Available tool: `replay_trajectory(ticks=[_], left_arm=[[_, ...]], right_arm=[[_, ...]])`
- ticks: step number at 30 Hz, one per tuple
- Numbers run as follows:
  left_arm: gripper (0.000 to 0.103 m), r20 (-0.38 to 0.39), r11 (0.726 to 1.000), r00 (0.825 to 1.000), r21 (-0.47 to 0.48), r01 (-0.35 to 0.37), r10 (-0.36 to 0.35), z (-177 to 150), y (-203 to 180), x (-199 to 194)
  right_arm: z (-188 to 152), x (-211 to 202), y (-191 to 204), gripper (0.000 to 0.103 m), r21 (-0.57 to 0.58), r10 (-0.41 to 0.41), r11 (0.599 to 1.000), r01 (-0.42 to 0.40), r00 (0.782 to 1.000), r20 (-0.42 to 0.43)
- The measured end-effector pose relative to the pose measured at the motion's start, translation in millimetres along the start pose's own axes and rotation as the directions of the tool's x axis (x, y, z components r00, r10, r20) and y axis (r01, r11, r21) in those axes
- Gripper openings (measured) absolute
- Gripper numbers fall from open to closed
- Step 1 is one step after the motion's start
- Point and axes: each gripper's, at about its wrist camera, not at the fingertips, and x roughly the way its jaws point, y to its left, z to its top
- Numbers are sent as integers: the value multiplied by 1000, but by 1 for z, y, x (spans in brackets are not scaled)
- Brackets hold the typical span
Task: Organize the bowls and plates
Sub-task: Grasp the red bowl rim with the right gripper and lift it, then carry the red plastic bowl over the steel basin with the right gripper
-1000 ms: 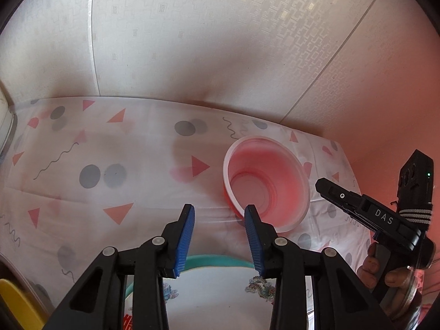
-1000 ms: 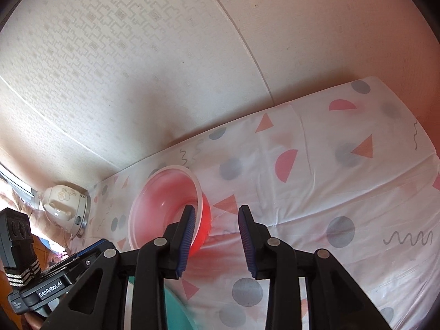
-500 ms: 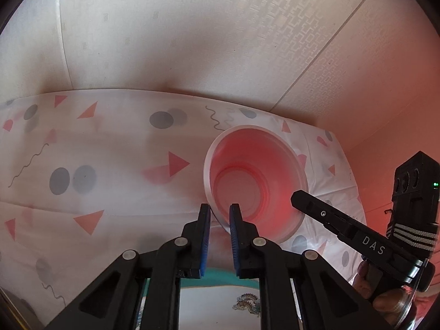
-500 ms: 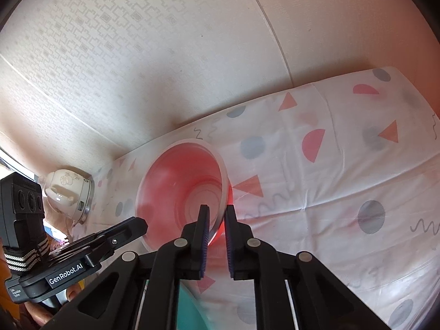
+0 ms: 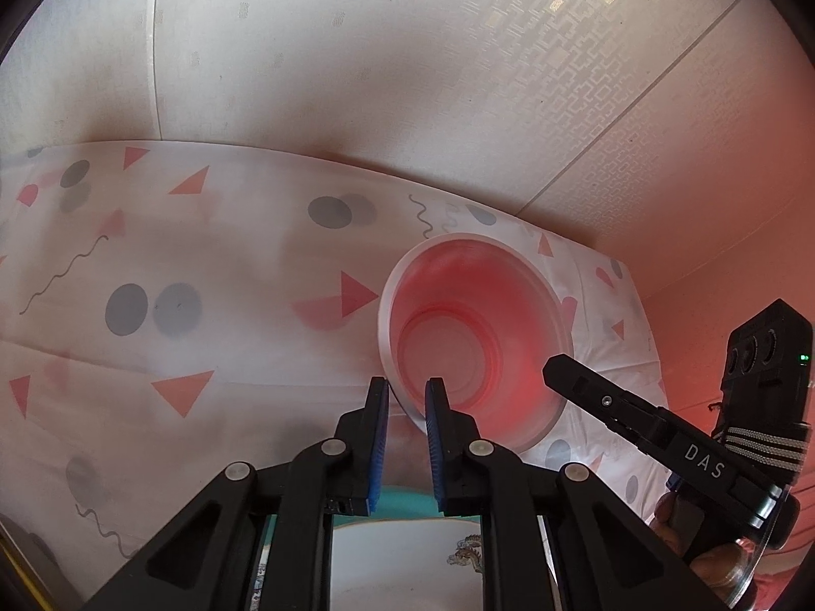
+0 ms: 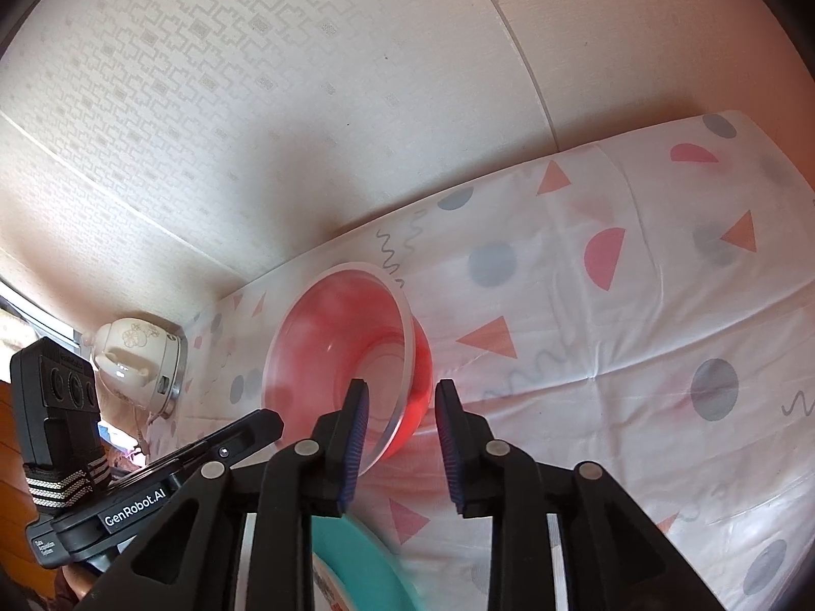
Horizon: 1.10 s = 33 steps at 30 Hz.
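the red bowl [image 5: 473,341] sits on the patterned cloth [image 5: 204,305] of the counter near the wall, tipped so its mouth faces the two claws. from the left claw [image 5: 407,397] the bowl lies straight ahead and a little to the right: its near rim passes right between the blue pads, which look drawn close, clamped on that rim or just about. from the right claw [image 6: 400,402] the same bowl [image 6: 351,351] lies ahead and to the left; the bowl's right-hand rim runs between its pads, but the jaws are opening and a gap shows on either side of the wall, so this claw seems to have no hold. both claws come in steeply from above, one on each side of the rim. the left looks the one in charge of the bowl. below the claws, nearer the person, lies a teal-rimmed plate [image 5: 402,547], just beside the bowl's near edge; any lift toward it would likely be short and toward the person. a white kettle [image 6: 137,356] stands well apart by the window.
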Motion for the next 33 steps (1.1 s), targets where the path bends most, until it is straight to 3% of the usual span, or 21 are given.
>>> replay_trajectory(ticks=[3, 6, 17, 33], left_arm=[[14, 2, 1000, 1000, 3, 12, -12, 0, -1, -1], [13, 19, 1000, 1000, 25, 9, -9, -2, -7, -4], [13, 90, 999, 996, 44, -28, 24, -13, -8, -33], [13, 138, 996, 989, 63, -59, 49, -24, -2, -48]], right_arm=[[-2, -3, -3, 28, 6, 2, 1000, -2, 1000, 4], [-5, -4, 4, 20, -31, -12, 999, 12, 1000, 9], [-9, -17, 25, 20, -54, 23, 998, -22, 999, 32], [-14, -2, 37, 20, -62, -2, 998, 2, 1000, 7]])
